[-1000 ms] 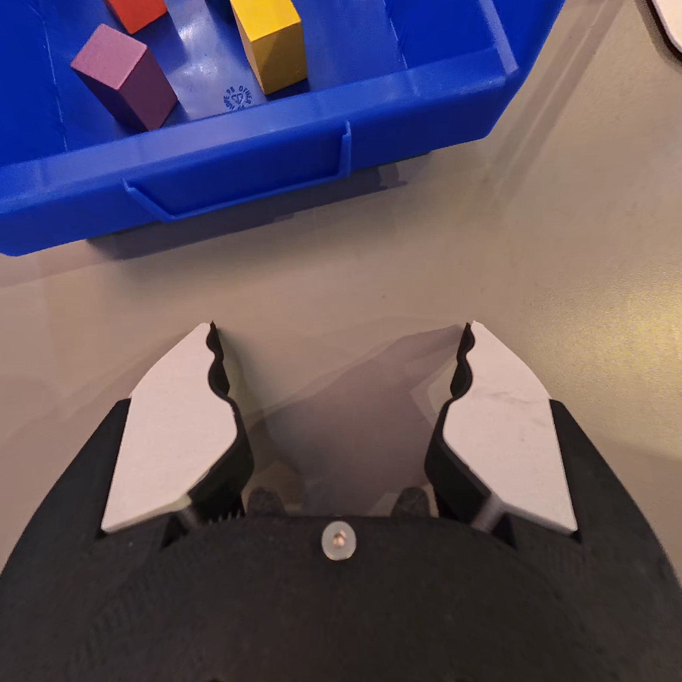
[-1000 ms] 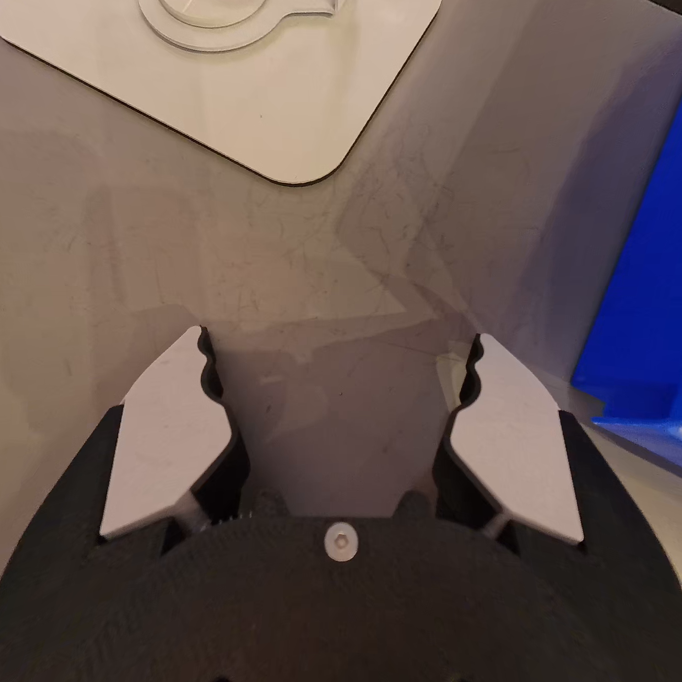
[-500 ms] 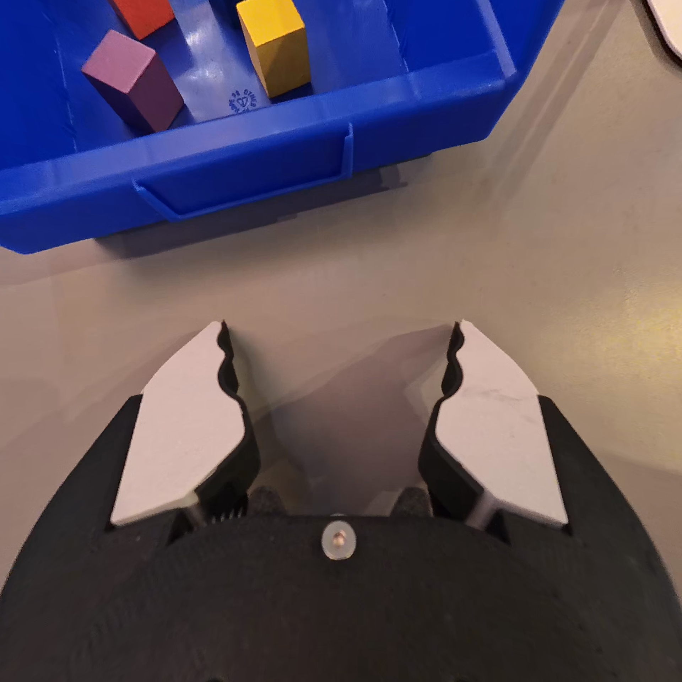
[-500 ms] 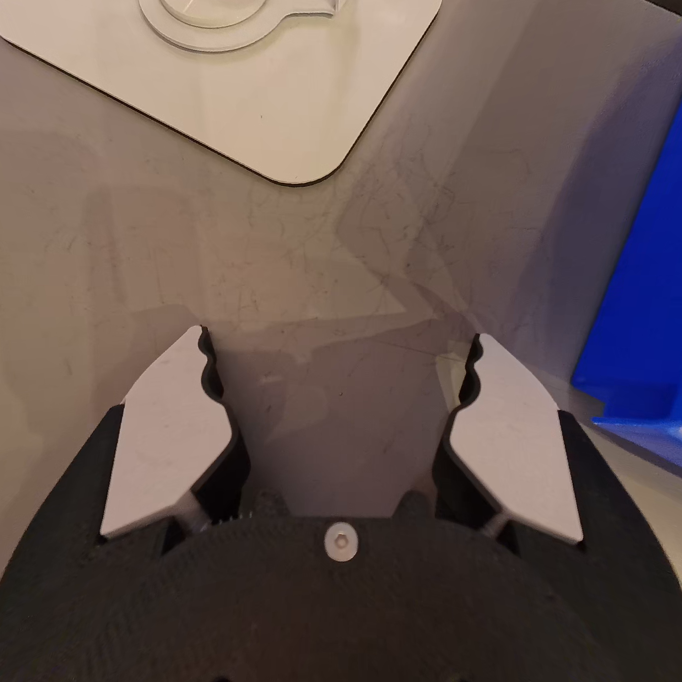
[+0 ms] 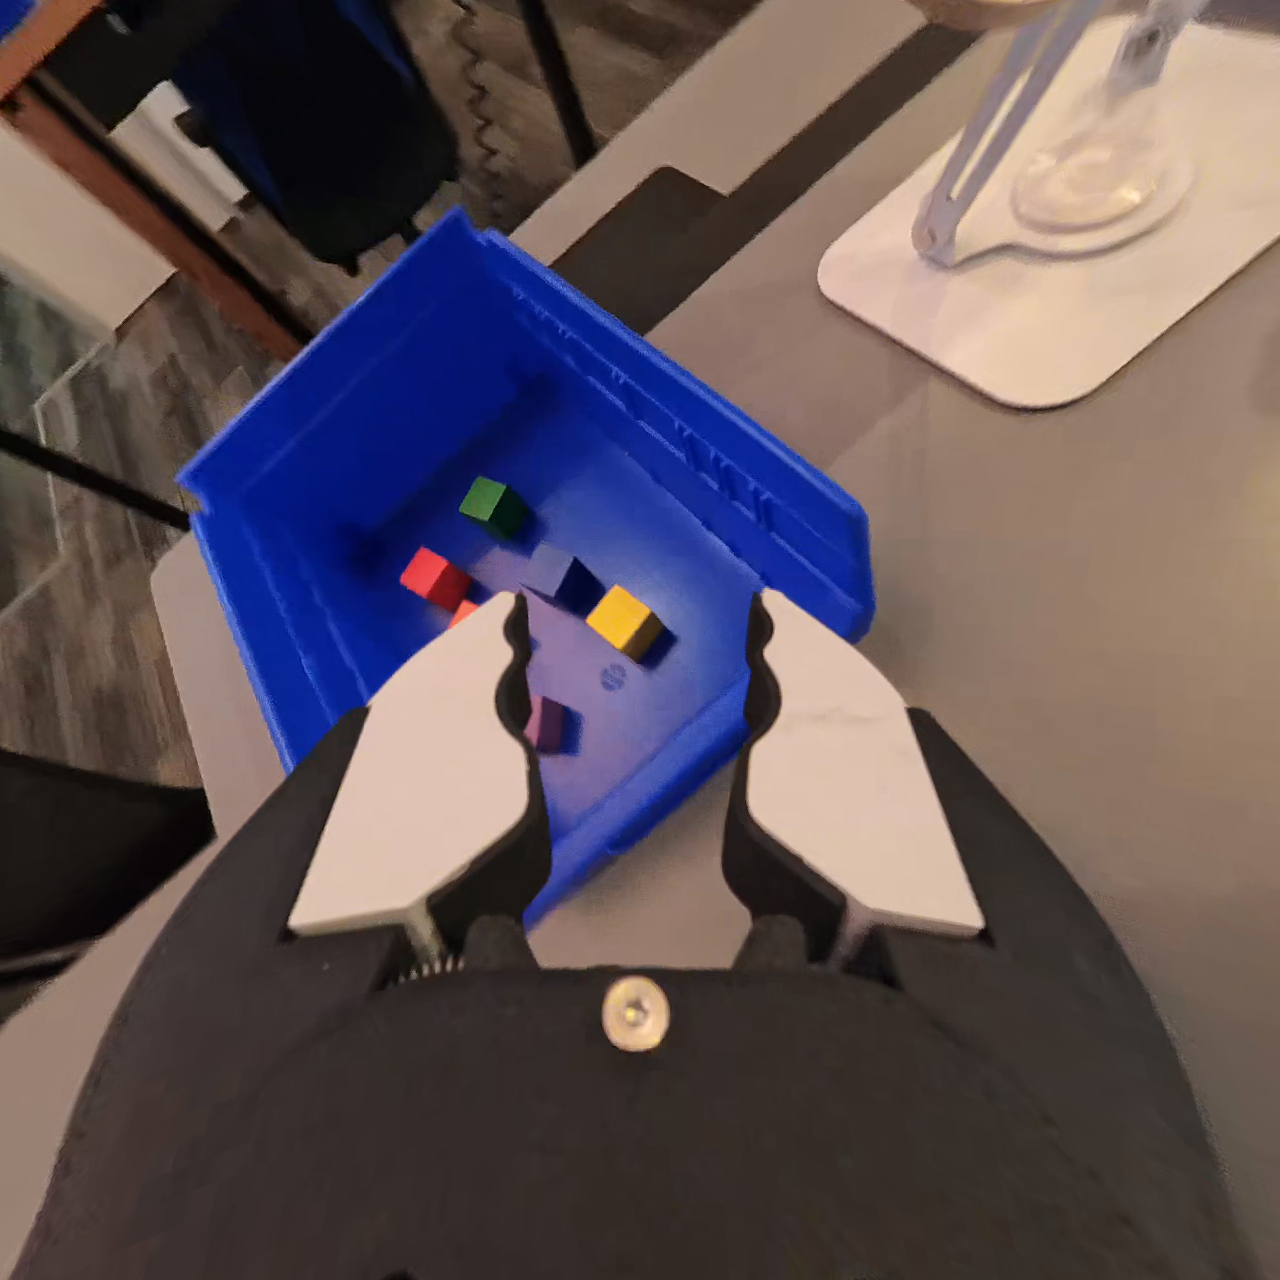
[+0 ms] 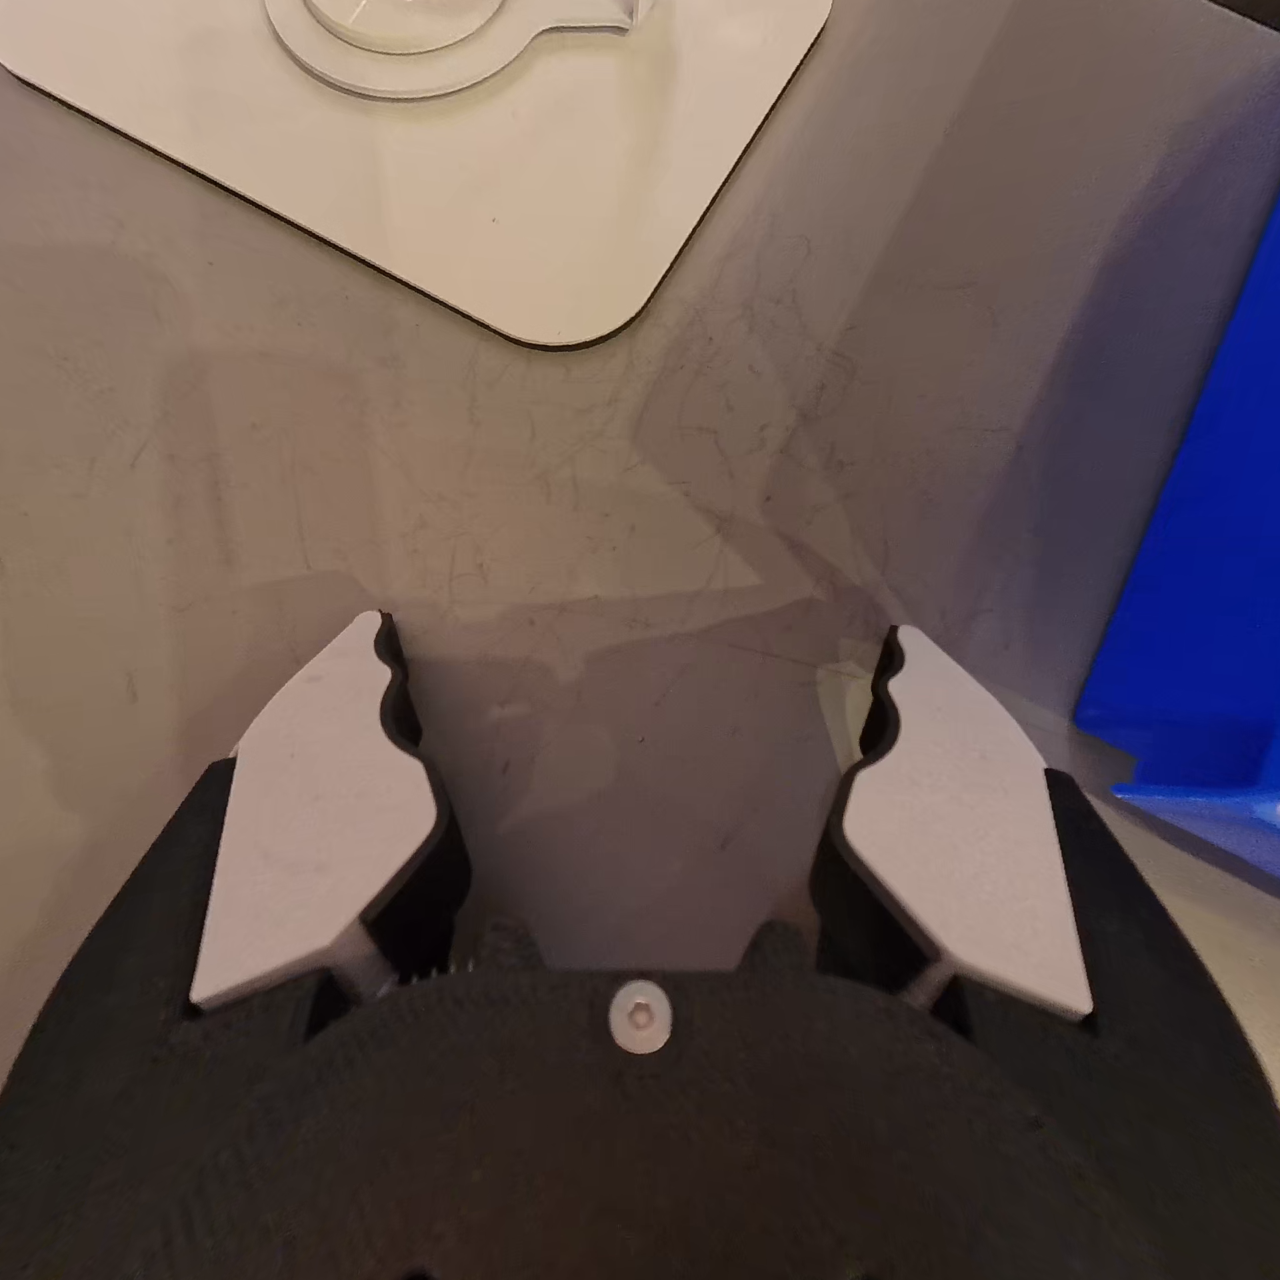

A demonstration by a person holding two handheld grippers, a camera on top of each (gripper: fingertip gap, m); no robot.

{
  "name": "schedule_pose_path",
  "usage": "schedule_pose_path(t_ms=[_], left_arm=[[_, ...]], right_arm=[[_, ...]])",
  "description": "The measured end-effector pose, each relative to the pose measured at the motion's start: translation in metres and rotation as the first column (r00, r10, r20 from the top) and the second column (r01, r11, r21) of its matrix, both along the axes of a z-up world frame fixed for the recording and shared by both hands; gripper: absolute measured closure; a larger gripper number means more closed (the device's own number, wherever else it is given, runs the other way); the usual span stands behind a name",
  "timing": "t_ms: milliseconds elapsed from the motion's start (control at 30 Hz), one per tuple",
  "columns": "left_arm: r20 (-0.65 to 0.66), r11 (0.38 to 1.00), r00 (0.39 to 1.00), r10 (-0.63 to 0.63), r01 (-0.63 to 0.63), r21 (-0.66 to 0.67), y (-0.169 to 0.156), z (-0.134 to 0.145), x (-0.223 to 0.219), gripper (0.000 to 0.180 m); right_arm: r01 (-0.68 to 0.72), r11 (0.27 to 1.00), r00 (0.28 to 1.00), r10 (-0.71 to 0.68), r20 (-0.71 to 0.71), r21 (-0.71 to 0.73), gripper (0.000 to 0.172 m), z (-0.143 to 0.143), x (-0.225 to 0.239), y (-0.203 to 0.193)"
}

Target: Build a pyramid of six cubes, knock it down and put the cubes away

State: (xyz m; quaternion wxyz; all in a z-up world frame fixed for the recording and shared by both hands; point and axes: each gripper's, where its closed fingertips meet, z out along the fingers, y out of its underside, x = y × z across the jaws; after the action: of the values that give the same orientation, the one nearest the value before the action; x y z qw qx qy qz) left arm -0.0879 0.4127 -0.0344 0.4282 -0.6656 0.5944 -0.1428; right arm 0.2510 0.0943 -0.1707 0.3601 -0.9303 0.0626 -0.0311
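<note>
Lying in the blue bin (image 5: pixel 332 443) beyond the parted left tongs (image 5: pixel 634 609): six cubes (image 5: pixel 623 627).

Six small painted wooden cubes are counted inside one blue plastic storage bin (image 5: pixel 388 388): one green cube (image 5: pixel 493 505), one red cube (image 5: pixel 435 577), one dark blue cube (image 5: pixel 560 572), one yellow cube (image 5: pixel 623 621), one purple cube (image 5: pixel 547 724) and one orange cube (image 5: pixel 464 612), mostly hidden. One white rounded-corner board (image 6: pixel 485 173) is seen, bearing one clear plastic disc-shaped piece (image 6: pixel 415 62).
</note>
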Motion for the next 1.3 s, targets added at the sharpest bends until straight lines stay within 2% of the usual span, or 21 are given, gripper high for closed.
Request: schedule_pose_path(t_ms=[67, 133, 267, 533, 600, 633, 733, 867, 967, 1033, 1100, 1200, 1300], left_arm=[[-0.089, 0.997, 0.993, -0.074, 0.076, 0.017, 0.013, -0.007, 0.012, 0.122], [-0.176, 0.989, 0.973, -0.151, 0.15, -0.022, 0.021, -0.023, 0.021, 0.125], [-0.372, 0.966, 0.892, -0.257, 0.232, -0.111, 0.036, -0.066, 0.023, 0.123], [-0.586, 0.932, 0.725, -0.362, 0.275, -0.235, 0.05, -0.118, 0.016, 0.132], [-0.615, 0.927, 0.694, -0.374, 0.27, -0.259, 0.051, -0.127, 0.013, 0.14], [-0.587, 0.919, 0.708, -0.392, 0.27, -0.288, 0.048, -0.127, 0.017, 0.151], [-0.595, 0.924, 0.709, -0.379, 0.262, -0.277, 0.049, -0.124, 0.017, 0.152], [-0.514, 0.942, 0.793, -0.328, 0.235, -0.239, 0.04, -0.084, 0.021, 0.152], [-0.469, 0.95, 0.827, -0.31, 0.249, -0.188, 0.015, -0.043, 0.018, 0.152], [-0.438, 0.944, 0.837, -0.329, 0.281, -0.173, -0.015, -0.022, 0.022, 0.152], [-0.394, 0.93, 0.842, -0.368, 0.321, -0.181, -0.053, -0.012, 0.032, 0.152], [-0.371, 0.899, 0.82, -0.436, 0.384, -0.209, -0.109, -0.025, 0.051, 0.152], [-0.335, 0.845, 0.779, -0.53, 0.455, -0.28, -0.162, -0.057, 0.078, 0.152]], right_arm=[[0.0, 1.0, 1.0, 0.0, 0.0, 0.0, 0.045, 0.0, 0.0, 0.0], [0.0, 1.0, 1.0, 0.0, 0.0, 0.0, 0.045, 0.0, 0.0, 0.0], [0.0, 1.0, 1.0, 0.0, 0.0, 0.0, 0.045, 0.0, 0.0, 0.0], [0.001, 1.0, 1.0, -0.001, 0.0, 0.001, 0.046, 0.0, 0.0, 0.0], [0.002, 1.0, 1.0, -0.002, 0.0, 0.001, 0.046, 0.0, 0.0, 0.001], [0.002, 1.0, 1.0, -0.002, 0.0, 0.001, 0.046, 0.0, 0.0, 0.001], [0.003, 1.0, 1.0, -0.003, 0.001, 0.001, 0.046, 0.0, 0.0, 0.001], [0.003, 1.0, 1.0, -0.003, 0.0, 0.001, 0.046, 0.0, 0.0, 0.001], [0.004, 1.0, 1.0, -0.004, 0.001, 0.001, 0.046, 0.0, 0.0, 0.001], [0.004, 1.0, 1.0, -0.004, 0.001, 0.002, 0.046, 0.0, 0.0, 0.001], [0.005, 1.0, 1.0, -0.005, 0.001, 0.002, 0.046, 0.0, 0.0, 0.001], [0.005, 1.0, 1.0, -0.005, 0.001, 0.002, 0.046, 0.0, 0.0, 0.001], [0.005, 1.0, 1.0, -0.005, 0.001, 0.002, 0.046, 0.0, 0.0, 0.001]])
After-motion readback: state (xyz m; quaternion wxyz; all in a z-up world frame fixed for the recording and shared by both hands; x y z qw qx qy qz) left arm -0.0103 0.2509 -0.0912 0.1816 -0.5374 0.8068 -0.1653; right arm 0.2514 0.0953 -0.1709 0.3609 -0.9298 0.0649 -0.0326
